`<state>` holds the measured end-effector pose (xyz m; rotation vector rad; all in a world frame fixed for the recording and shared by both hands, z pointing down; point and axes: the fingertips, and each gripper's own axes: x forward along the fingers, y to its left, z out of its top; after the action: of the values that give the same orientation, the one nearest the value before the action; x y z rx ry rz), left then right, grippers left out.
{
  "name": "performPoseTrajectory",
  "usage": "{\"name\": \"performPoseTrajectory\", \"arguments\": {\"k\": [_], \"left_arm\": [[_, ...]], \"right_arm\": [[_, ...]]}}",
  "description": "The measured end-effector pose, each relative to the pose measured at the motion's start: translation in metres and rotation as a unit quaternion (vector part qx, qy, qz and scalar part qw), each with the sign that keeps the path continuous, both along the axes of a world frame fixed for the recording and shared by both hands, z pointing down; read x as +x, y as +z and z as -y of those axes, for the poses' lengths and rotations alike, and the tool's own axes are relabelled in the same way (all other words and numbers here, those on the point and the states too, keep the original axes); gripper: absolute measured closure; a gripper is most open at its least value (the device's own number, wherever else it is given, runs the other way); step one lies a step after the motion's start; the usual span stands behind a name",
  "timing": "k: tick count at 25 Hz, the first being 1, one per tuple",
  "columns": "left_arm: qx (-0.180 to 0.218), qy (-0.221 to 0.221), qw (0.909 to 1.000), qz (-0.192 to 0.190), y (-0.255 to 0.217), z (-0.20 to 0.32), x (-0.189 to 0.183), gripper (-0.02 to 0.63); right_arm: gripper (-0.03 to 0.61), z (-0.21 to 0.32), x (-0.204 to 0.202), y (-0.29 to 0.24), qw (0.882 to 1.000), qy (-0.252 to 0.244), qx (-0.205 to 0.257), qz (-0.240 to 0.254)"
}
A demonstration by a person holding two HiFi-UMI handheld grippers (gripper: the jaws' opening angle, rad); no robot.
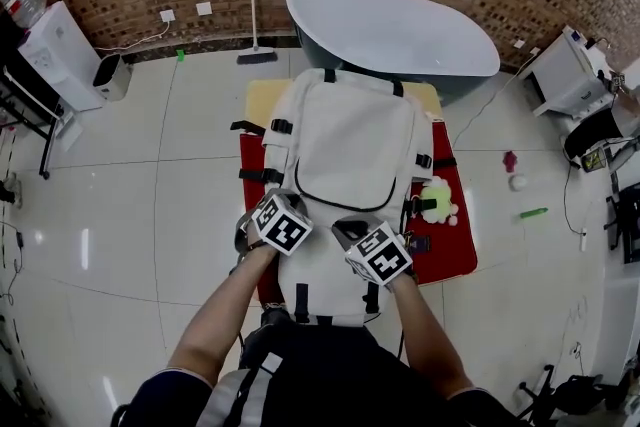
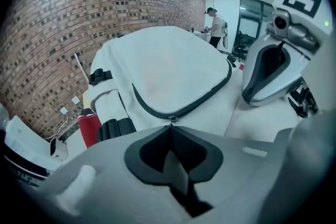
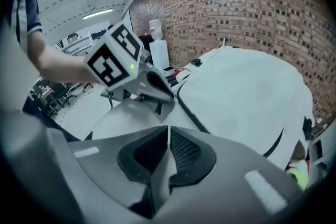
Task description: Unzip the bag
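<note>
A white backpack [image 1: 345, 140] lies flat on a red mat, with a dark curved zip [image 2: 184, 107] across its front pocket. My left gripper [image 2: 170, 126] is shut right at the small metal zip pull [image 2: 171, 119] at the bottom of that curve, and a pale strip runs back between its pads. My right gripper [image 3: 167, 131] is shut on a fold of the bag's white fabric just below the zip [image 3: 191, 113]. In the head view both grippers sit side by side on the bag's near end, the left gripper [image 1: 293, 205] and the right gripper [image 1: 352, 233].
The red mat [image 1: 455, 255] covers a low stand. A yellow-green soft toy [image 1: 437, 200] lies at the bag's right. A white bathtub [image 1: 390, 30] stands behind, a broom [image 1: 254, 15] leans on the brick wall, and a person [image 2: 215, 26] stands far back.
</note>
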<state>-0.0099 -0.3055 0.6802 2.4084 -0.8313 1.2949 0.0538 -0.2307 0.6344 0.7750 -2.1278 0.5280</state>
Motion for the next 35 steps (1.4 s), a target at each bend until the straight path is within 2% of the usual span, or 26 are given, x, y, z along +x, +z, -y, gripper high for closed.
{"name": "performPoseTrajectory", "arguments": {"k": [5,13,21,24,31,35], "left_arm": [[0.025,0.016,0.9995,0.009,-0.013,0.011,-0.005,0.595],[0.034,-0.009,0.9993,0.012,-0.023,0.028,-0.026,0.595],[0.049,0.005,0.9982,0.033,-0.027,0.050,-0.031,0.591],[0.070,0.004,0.9969,0.035,-0.035,0.058,-0.033,0.591],[0.104,0.046,0.9925,0.045,-0.046,0.084,-0.023,0.591],[0.096,0.057,0.9935,0.020,-0.046,0.085,-0.019,0.589]], "right_arm": [[0.574,-0.009,0.005,0.009,1.000,0.008,-0.007,0.003],[0.575,-0.018,0.008,0.012,0.999,0.016,-0.026,0.008],[0.574,-0.021,0.010,0.012,0.999,0.032,-0.024,0.010],[0.574,-0.024,0.011,0.012,0.999,0.037,-0.024,0.009],[0.574,-0.025,0.011,0.013,0.998,0.056,-0.022,0.002],[0.574,-0.022,0.013,0.009,0.997,0.076,-0.010,-0.009]]}}
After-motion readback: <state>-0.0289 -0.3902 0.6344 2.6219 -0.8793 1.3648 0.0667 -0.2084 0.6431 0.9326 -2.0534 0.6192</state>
